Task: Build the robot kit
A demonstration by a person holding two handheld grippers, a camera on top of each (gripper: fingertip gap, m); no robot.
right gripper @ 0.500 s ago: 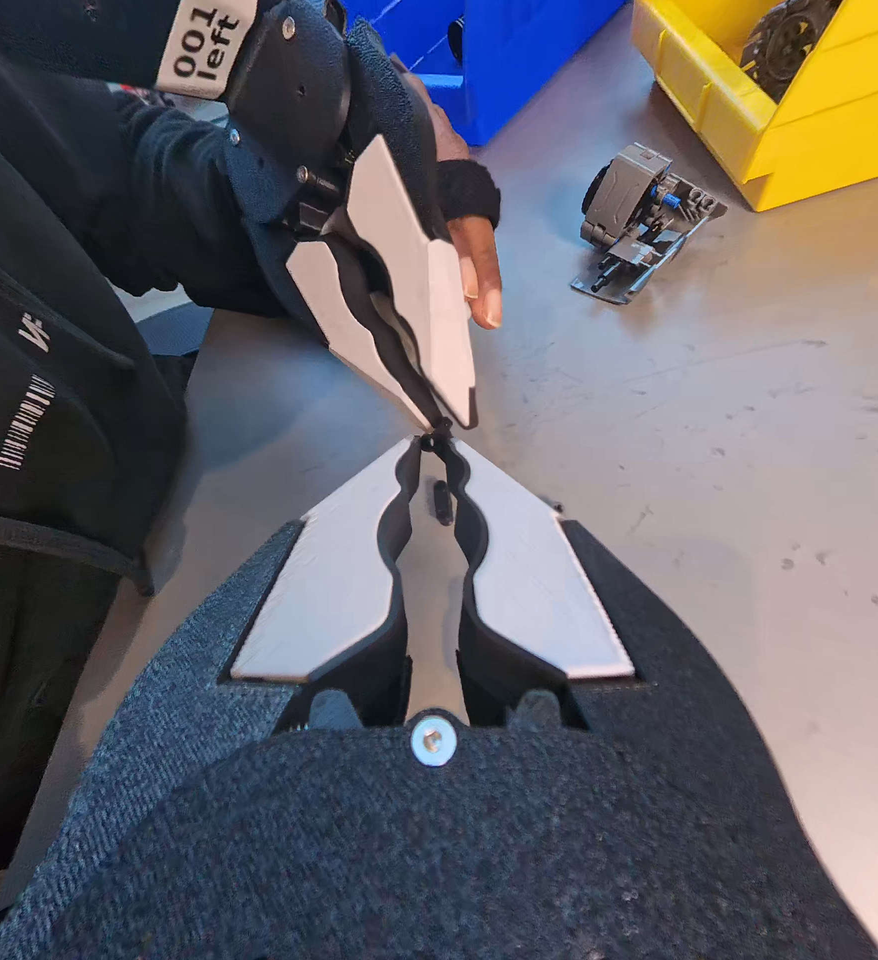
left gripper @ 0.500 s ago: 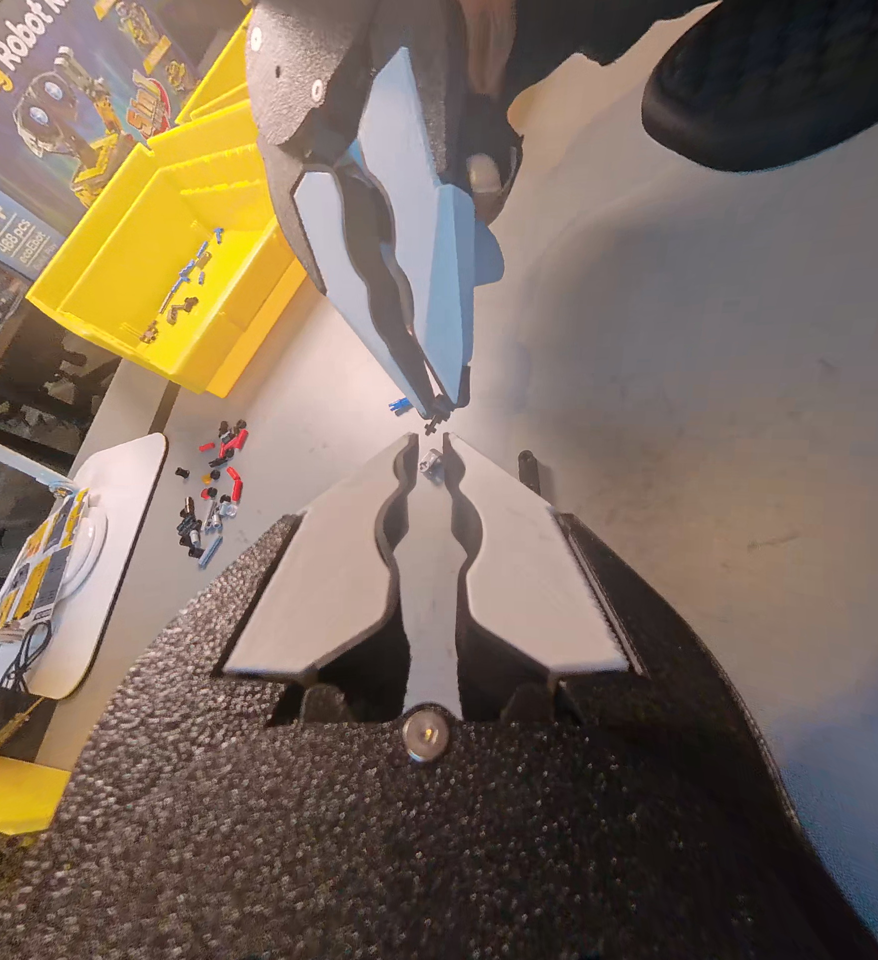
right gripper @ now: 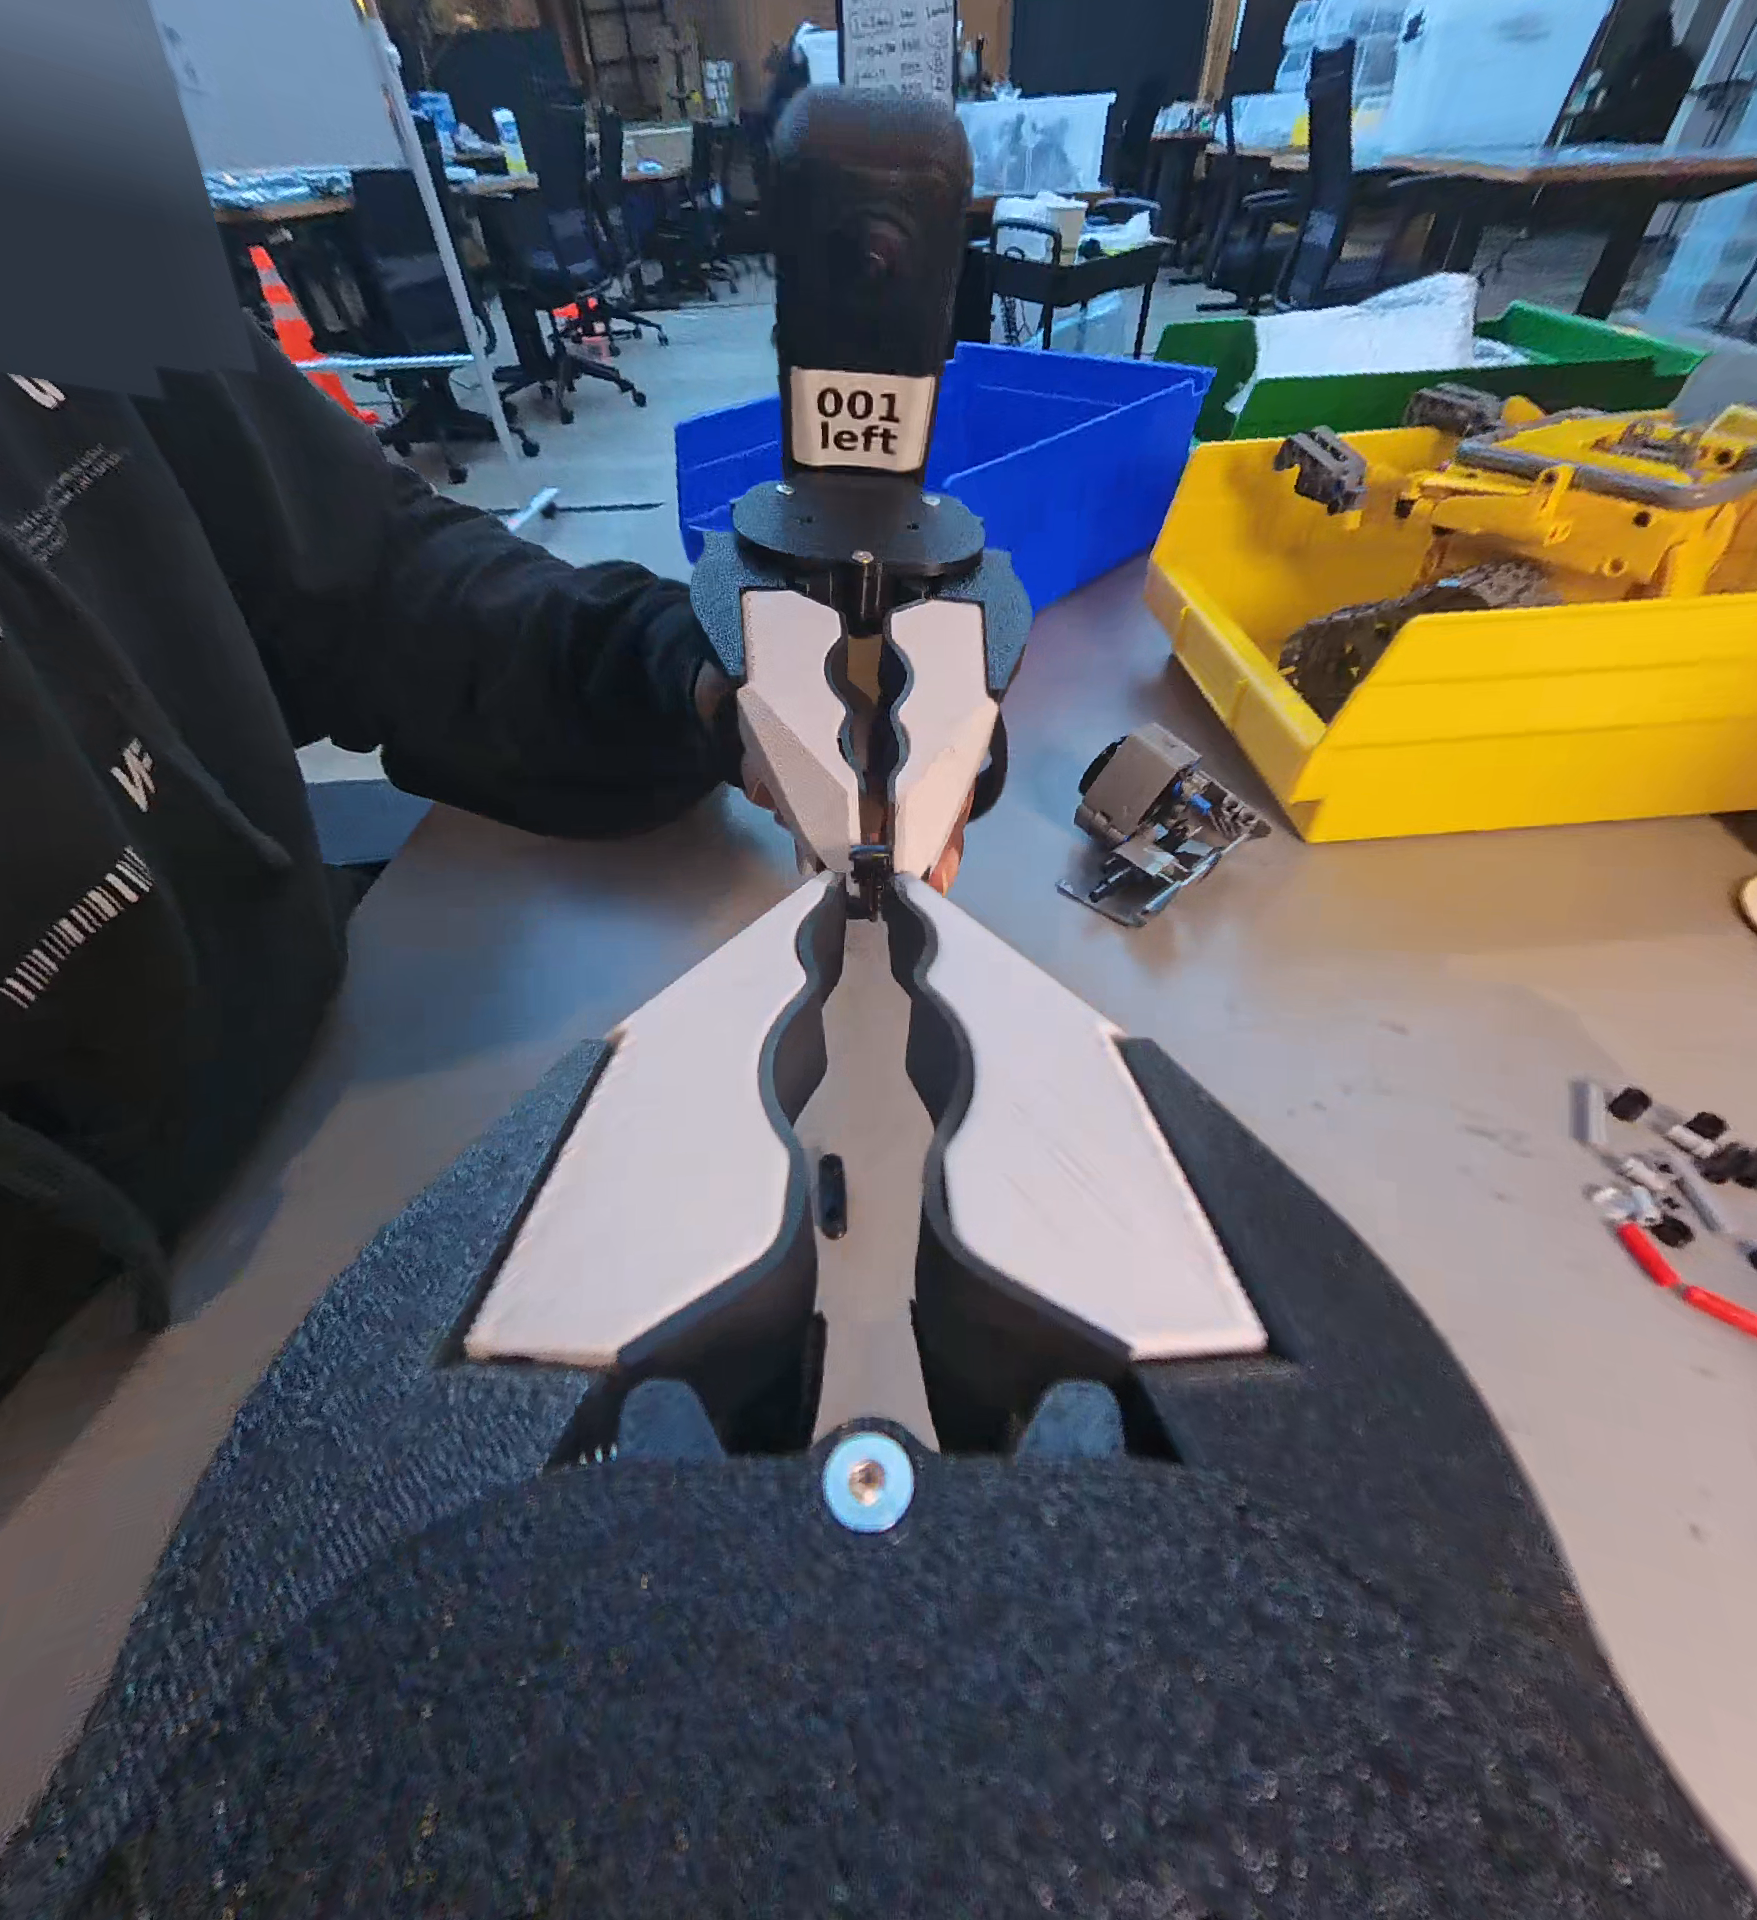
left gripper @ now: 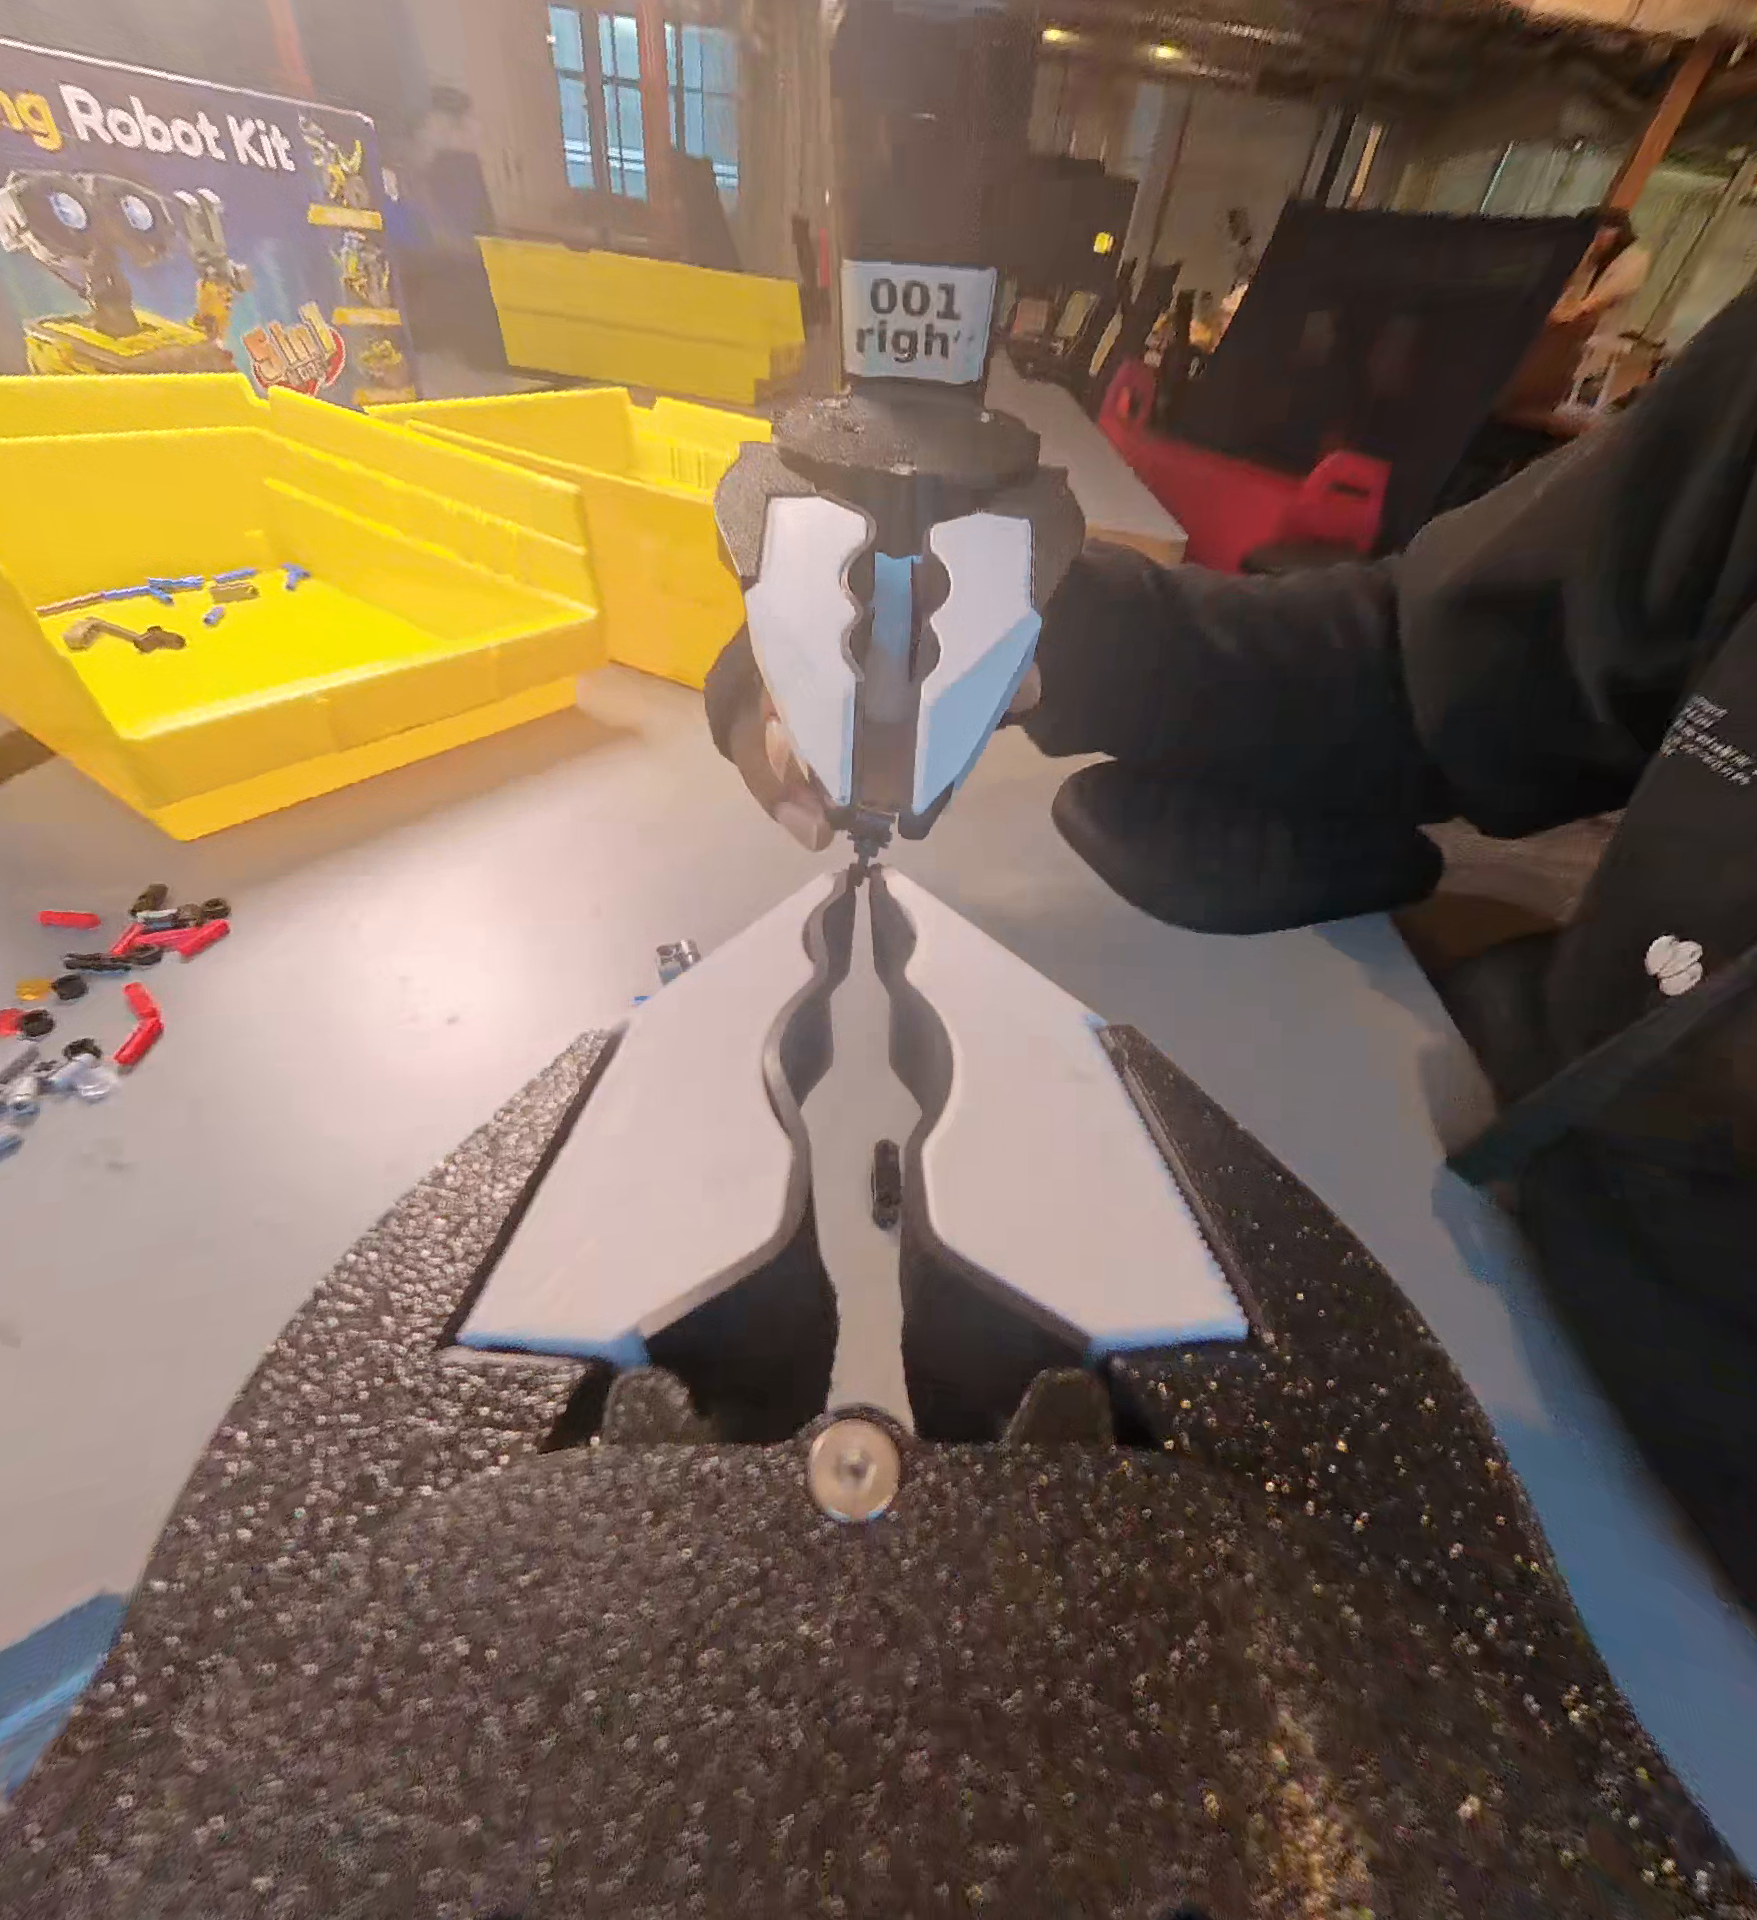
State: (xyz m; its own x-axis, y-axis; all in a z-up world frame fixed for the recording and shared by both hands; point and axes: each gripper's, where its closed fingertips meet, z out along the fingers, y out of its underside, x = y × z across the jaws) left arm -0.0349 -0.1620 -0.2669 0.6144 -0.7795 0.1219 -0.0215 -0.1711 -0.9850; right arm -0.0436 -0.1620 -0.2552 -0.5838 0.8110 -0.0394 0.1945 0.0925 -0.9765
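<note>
The left gripper (left gripper: 861, 881) points level and forward over the grey table (left gripper: 354, 1039), its two pale fingers (left gripper: 666, 1122) drawn together at the tips, where they pinch a small black pin (left gripper: 866, 847). The right gripper (right gripper: 866, 888) meets it head on, tip to tip, also level, and its fingers (right gripper: 1050, 1153) are closed on a tiny black piece (right gripper: 866, 868) at the same meeting point. Whether the two tips hold one joined piece or two separate parts is too small to tell. Both grippers are raised off the table.

Behind each gripper a hand wraps its handle: the right hand (left gripper: 780, 748) shows fingertips just beside the far gripper's tips in the left wrist view, and the left hand (right gripper: 728, 717) comes in from a black sleeve (right gripper: 458, 644) in the right wrist view. Both forearms reach in roughly level from the person's torso.

On the table to the left gripper's left lies a scatter of small red, black and grey parts (left gripper: 95, 997). A grey and black wheeled assembly (right gripper: 1154, 821) lies near the far gripper in the right wrist view. Farther off stand a yellow bin (left gripper: 261, 644) with a few small pieces in it, another yellow bin (right gripper: 1476, 665) holding a yellow tracked model (right gripper: 1508, 520), a blue bin (right gripper: 1061, 457) and a printed kit box (left gripper: 147, 218).
</note>
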